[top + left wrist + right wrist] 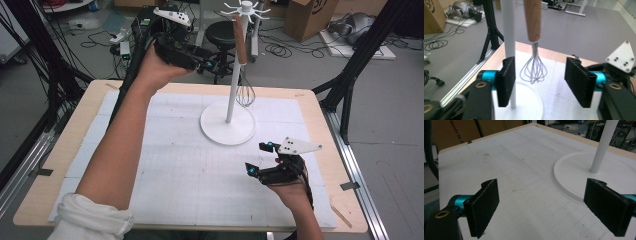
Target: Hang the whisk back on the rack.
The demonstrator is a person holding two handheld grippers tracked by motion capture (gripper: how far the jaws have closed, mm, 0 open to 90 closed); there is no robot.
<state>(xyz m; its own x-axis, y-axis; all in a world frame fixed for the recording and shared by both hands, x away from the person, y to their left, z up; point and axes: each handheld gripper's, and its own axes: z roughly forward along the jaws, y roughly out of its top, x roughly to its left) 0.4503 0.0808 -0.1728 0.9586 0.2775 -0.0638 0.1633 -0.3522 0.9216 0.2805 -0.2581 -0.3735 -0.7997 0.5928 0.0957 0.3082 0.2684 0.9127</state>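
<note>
- Left gripper view: left gripper [540, 82] jaws wide apart, holding nothing.
- Right gripper [549, 207] jaws wide apart, empty, over table [519, 170].
- Whisk [534, 37] hangs vertical on stand [509, 30], handle up, wires down.

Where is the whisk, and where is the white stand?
whisk [534, 71], left gripper view, on its wire loops.
white stand [227, 131], high view, on its round base.

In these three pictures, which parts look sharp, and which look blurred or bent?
High view: evenly lit, soft shadows; the table edges bow slightly. Left gripper view: the whisk is fairly sharp, the near fingers softer. Right gripper view: the fingers are blurred, the stand base clearer.
</note>
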